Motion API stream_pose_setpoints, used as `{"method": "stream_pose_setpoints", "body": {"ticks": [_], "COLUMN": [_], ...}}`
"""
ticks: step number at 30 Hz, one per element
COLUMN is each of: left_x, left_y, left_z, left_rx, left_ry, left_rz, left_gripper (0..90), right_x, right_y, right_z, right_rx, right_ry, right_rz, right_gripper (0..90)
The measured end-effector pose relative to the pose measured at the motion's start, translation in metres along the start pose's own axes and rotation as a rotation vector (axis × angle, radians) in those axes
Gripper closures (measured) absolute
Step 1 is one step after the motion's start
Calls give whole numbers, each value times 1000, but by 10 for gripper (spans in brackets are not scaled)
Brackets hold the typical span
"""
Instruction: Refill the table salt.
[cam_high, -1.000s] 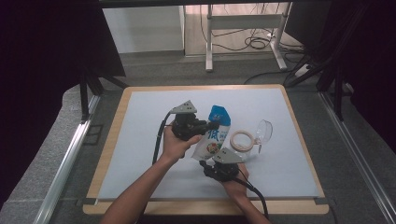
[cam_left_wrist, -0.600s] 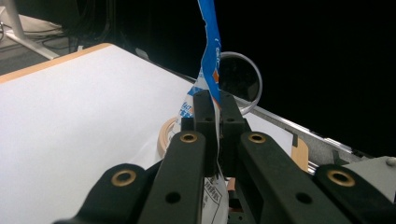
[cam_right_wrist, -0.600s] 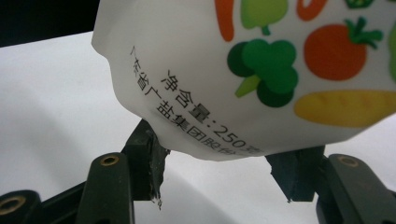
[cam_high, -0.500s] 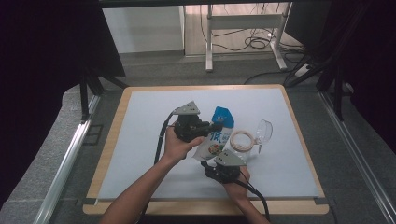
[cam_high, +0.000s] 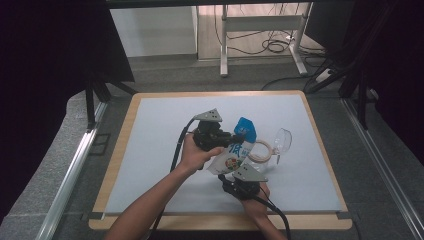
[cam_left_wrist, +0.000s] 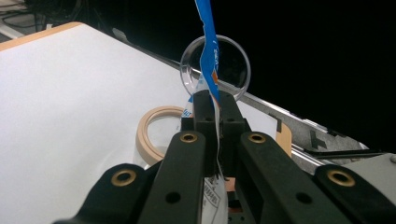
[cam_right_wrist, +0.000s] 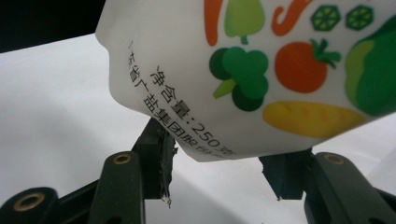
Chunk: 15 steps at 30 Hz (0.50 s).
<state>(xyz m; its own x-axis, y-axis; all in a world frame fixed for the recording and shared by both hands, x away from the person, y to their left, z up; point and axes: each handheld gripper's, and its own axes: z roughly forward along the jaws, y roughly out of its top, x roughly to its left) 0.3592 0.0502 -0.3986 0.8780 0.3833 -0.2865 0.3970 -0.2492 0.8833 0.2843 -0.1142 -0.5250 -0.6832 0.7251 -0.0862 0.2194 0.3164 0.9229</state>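
One soft pouch (cam_high: 234, 156) hangs above the surface (cam_high: 150, 150), probably light and floppy; best pinched at its flat edges. The left tool (cam_left_wrist: 217, 109) is clamped on its blue top; the right tool (cam_right_wrist: 219, 163) has been closing around its bottom corner, pads not pressing. One tape ring (cam_high: 260, 150) and one clear cup (cam_high: 281, 140) lie beside.

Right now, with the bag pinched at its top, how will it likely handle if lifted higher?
The bag looks floppy: its blue top edge buckles above the left gripper. Its rounded bottom suggests loose contents that may sag and swing. The glossy film could slip between the right gripper jaws.
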Motion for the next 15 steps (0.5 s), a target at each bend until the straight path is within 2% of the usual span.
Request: {"method": "stream_pose_setpoints", "body": {"ticks": [15], "left_x": [-6], "left_y": [2], "left_z": [-1], "left_rx": [-10], "left_ry": [17], "left_rz": [10], "left_gripper": [900], "right_x": [6], "right_y": [1], "right_z": [5], "right_rx": [-19], "right_ry": [25], "right_rz": [-43], "right_gripper": [330]}}
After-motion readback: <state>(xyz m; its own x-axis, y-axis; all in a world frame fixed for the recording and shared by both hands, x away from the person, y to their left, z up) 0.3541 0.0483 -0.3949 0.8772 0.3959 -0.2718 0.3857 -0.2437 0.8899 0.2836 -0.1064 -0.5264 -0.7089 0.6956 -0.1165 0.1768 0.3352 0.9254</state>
